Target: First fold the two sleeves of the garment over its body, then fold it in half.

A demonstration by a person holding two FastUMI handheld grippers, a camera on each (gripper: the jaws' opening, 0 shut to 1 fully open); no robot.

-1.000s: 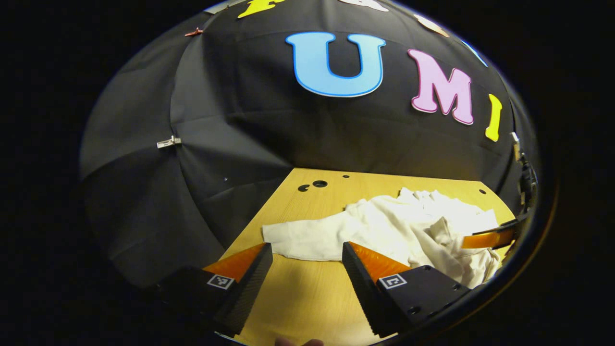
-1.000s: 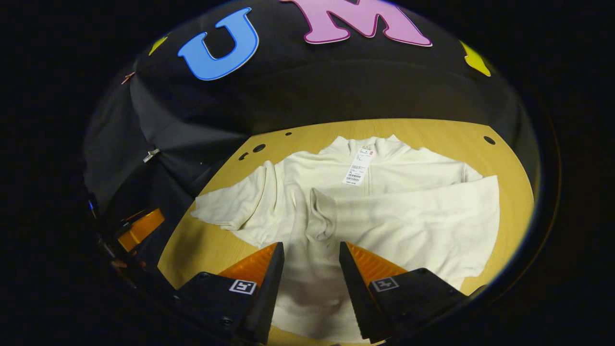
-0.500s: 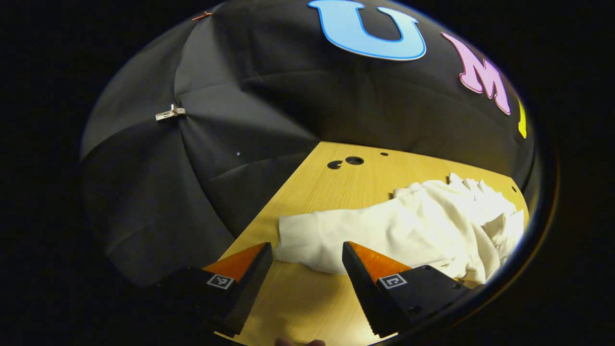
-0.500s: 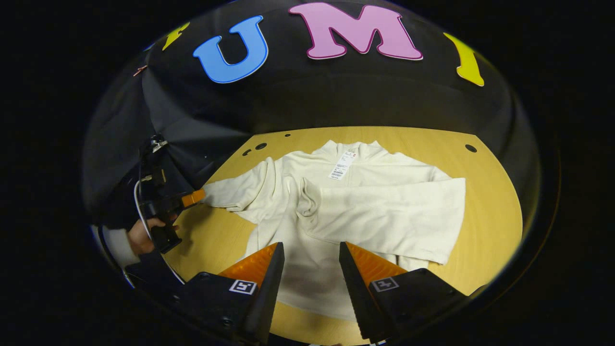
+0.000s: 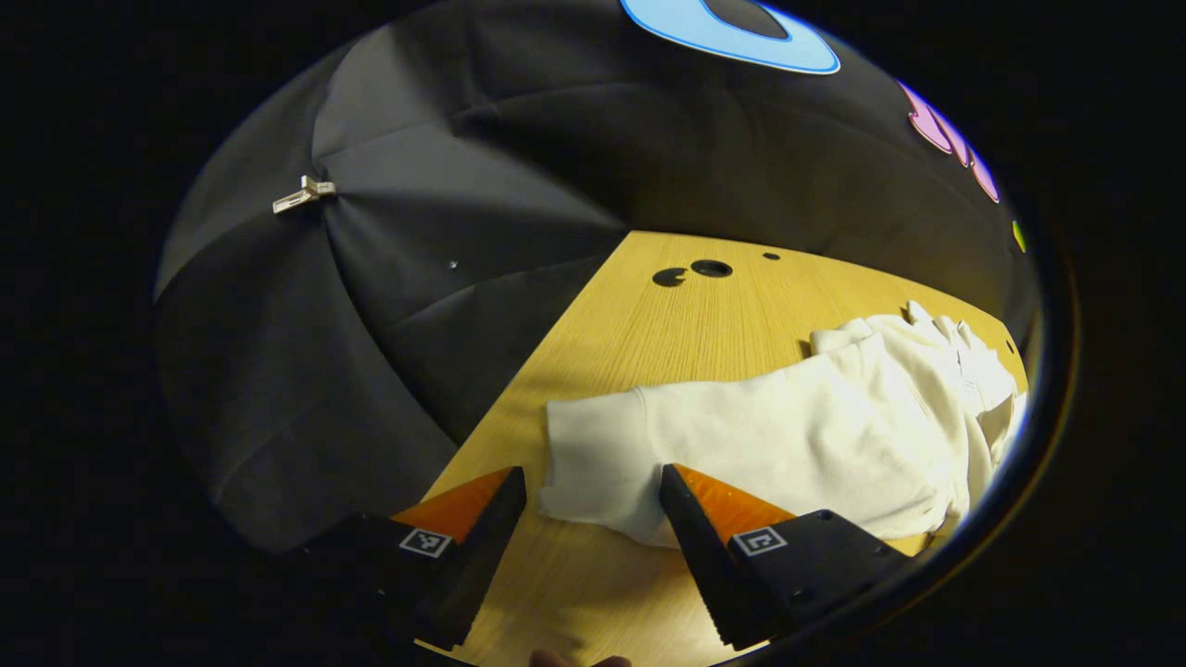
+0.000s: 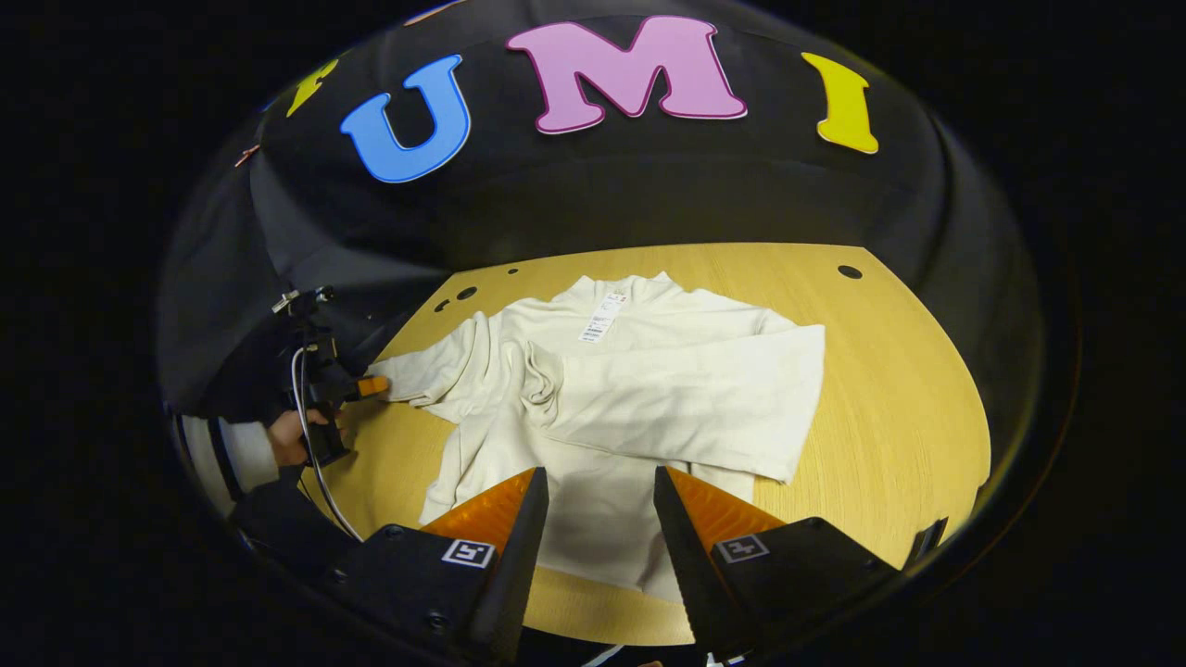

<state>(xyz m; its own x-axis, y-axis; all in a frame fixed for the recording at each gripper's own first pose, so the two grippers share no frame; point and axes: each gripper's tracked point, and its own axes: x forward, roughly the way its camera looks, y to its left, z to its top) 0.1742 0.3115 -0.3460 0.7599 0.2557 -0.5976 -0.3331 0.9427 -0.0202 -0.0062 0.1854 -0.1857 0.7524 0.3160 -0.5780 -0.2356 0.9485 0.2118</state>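
The garment's unfolded sleeve (image 5: pixel 602 454) lies just ahead of the left hand-held gripper (image 5: pixel 593 505), fingers apart.

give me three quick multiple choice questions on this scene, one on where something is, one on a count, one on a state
1. Where does the paper tag sit on the cream sweater?
A. at the hem
B. near the collar
C. on a cuff

2. How many sleeves lie folded across the sweater's body?
A. none
B. one
C. two

3. How do the left gripper fingers stand?
A. open, either side of the outstretched sleeve cuff
B. shut on the cuff
C. shut on the tag

Answers: 1 B, the tag hangs just below the collar. 2 B, one sleeve crosses the body and the other stretches out over the wooden table. 3 A, a wide gap shows between the fingers.
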